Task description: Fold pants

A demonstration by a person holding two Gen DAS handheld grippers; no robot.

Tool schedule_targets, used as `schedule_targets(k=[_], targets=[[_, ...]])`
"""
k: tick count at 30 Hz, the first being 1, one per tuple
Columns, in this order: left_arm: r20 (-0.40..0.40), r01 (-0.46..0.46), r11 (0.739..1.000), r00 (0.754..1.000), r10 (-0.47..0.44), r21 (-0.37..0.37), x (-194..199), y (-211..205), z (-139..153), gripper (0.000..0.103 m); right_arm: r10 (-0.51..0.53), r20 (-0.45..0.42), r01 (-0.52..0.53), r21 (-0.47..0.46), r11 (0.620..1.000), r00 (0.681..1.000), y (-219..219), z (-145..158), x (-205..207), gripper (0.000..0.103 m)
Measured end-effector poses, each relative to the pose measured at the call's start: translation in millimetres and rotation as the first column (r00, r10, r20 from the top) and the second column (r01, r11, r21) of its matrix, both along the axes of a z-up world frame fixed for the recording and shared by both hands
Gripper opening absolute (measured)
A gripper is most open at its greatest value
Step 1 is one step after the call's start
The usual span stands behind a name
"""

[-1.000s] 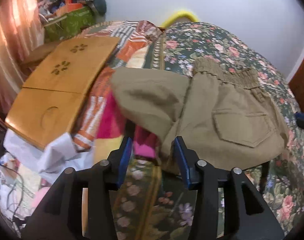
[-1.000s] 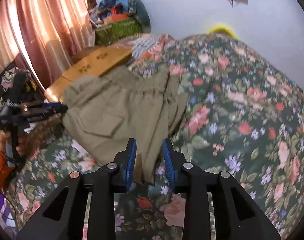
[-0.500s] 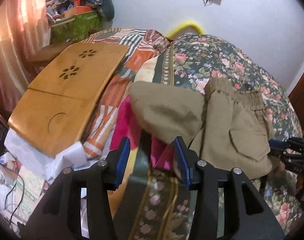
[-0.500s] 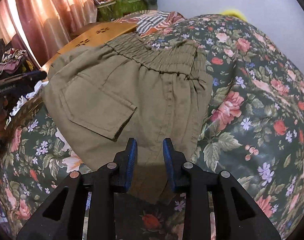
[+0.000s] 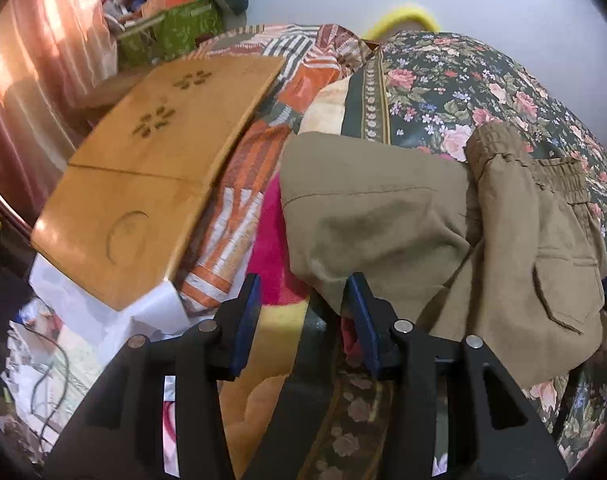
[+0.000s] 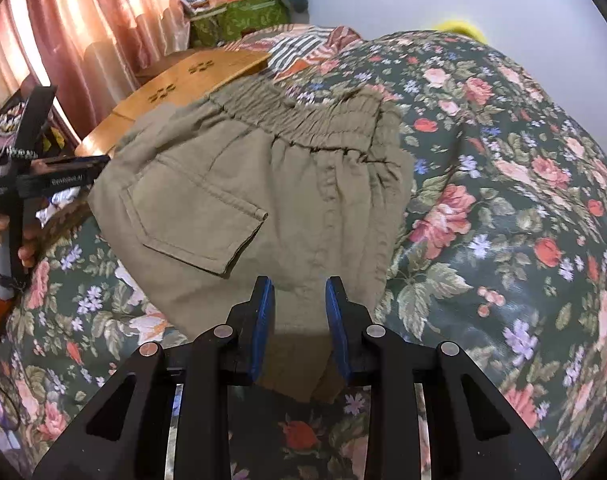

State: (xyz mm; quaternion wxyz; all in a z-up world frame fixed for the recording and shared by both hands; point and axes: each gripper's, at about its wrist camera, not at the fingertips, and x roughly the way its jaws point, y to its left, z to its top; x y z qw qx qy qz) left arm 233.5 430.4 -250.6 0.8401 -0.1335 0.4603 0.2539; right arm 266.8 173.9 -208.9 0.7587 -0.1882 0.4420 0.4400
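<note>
Left hand-held gripper [image 5: 305, 292] jaws parted, angled down; right hand-held gripper [image 6: 299, 296] narrower gap, angled down.

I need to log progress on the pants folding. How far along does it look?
Mostly done: the khaki pants lie folded into a short bundle on the flowered bedspread, waistband and back pocket on top. In hand: nothing gripped; the right gripper stands over the near edge, and the left gripper is beside the overhanging leg end. Left: tucking that end in.

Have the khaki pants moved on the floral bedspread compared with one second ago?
Yes. In the right wrist view the pants now lie spread flatter on the floral bedspread, their waistband nearer the wooden lap desk.
</note>
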Motion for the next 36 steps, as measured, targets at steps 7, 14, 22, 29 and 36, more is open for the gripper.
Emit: schedule_targets(k=[7,14,22,29,36], targets=[[0.109,0.05,0.998,0.993,-0.054,0.041,-28.9,-37.5,63.5,0.045,-0.033,0.05,0.027,0.128,0.991,0.998,-30.4,58.3,-21.9,0.027],[0.281,0.123,0.989,0.95,-0.14,0.076,-60.4,-101.5,154.9,0.045,-0.071,0.174,0.021,0.275,0.961,0.982,-63.8,137.1,-67.4,0.031],[0.488,0.175,0.962,0.834,-0.259,0.212,-138.4,-193.4,255.4,0.045,-0.123,0.288,-0.016,0.437,0.899,0.95,-108.2,215.4,-135.5,0.031],[0.577,0.176,0.943,0.754,-0.314,0.283,-204.8,-258.4,289.4,0.063,-0.174,0.363,-0.054,0.539,0.84,0.915,-145.1,252.5,-198.1,0.046],[0.621,0.156,0.93,0.705,-0.341,0.333,-248.0,-290.7,302.0,0.085,-0.257,0.423,-0.046,0.586,0.809,0.869,-165.2,261.6,-239.6,0.083]])
